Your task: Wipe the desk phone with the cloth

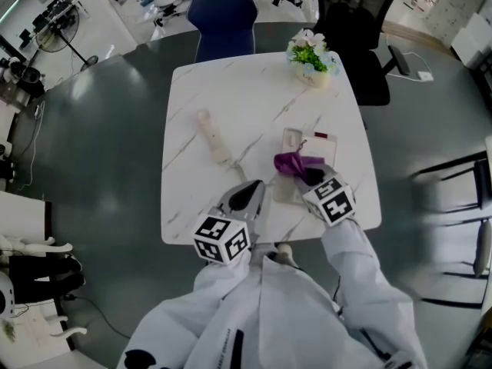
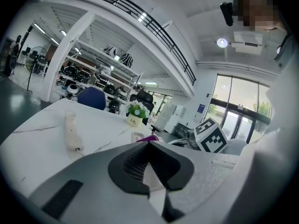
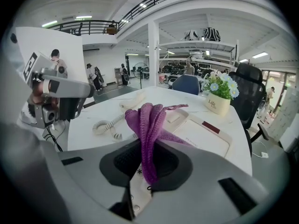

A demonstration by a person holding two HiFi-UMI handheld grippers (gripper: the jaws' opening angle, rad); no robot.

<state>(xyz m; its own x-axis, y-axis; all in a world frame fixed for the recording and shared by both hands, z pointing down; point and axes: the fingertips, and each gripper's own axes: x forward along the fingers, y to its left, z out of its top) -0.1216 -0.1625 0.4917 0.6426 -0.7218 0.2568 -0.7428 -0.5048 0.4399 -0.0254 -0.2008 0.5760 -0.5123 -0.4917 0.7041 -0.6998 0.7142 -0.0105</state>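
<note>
Right gripper view: with right gripper (image 3: 148,175) jaws pinched on the cloth (image 3: 149,120), sweep flat across the desk phone (image 3: 205,136), left gripper (image 2: 152,185) jaws together, empty, beside it.

The table (image 1: 188,206) lies bare along its left side and far middle (the widest gap). The handset (image 1: 213,138) lies left of centre, its coiled cord (image 3: 106,126) trailing nearer. The desk phone (image 1: 311,146) fills the right, the flower pot (image 1: 311,61) the far right corner.
</note>
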